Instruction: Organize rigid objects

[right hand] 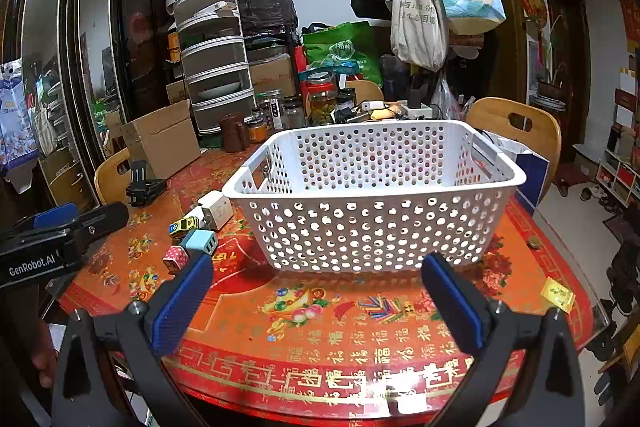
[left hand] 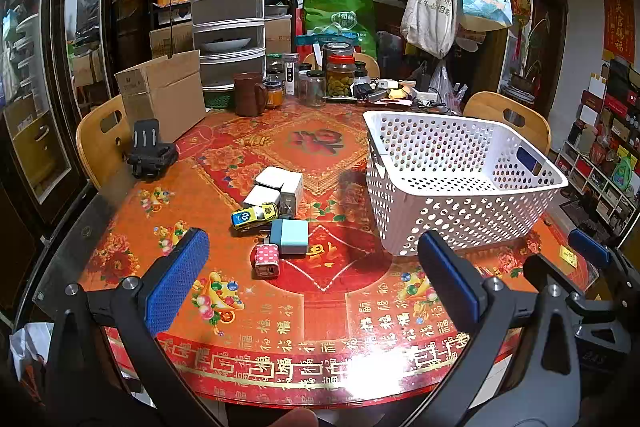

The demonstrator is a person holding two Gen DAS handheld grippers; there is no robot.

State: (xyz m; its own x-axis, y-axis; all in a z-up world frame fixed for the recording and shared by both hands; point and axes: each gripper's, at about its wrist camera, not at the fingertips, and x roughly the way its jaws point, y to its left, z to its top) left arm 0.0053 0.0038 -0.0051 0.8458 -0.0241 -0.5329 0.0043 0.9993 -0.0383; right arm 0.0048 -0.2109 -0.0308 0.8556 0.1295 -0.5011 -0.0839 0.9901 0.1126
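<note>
The basket (right hand: pixel 374 195) is white hard plastic, rectangular, its walls pierced all over with round holes; it fills the middle of the right wrist view and sits at the right of the left wrist view, and nothing shows inside it. Its long axis runs left to right in the right view. Left of it, at centre in the left view, small rigid things cluster on the glossy red and gold patterned surface (left hand: pixel 328 311): white boxy chargers (left hand: pixel 279 187), a yellow toy car (left hand: pixel 255 215) lying nearly level with its long axis across the frame, a pale blue cube charger (left hand: pixel 289 237), and a pink dotted block (left hand: pixel 267 261), perhaps also a charger. The left gripper (left hand: pixel 312 275) and right gripper (right hand: pixel 318 303) hover low in their frames, jaws wide and empty, blue textured pads facing inward.
</note>
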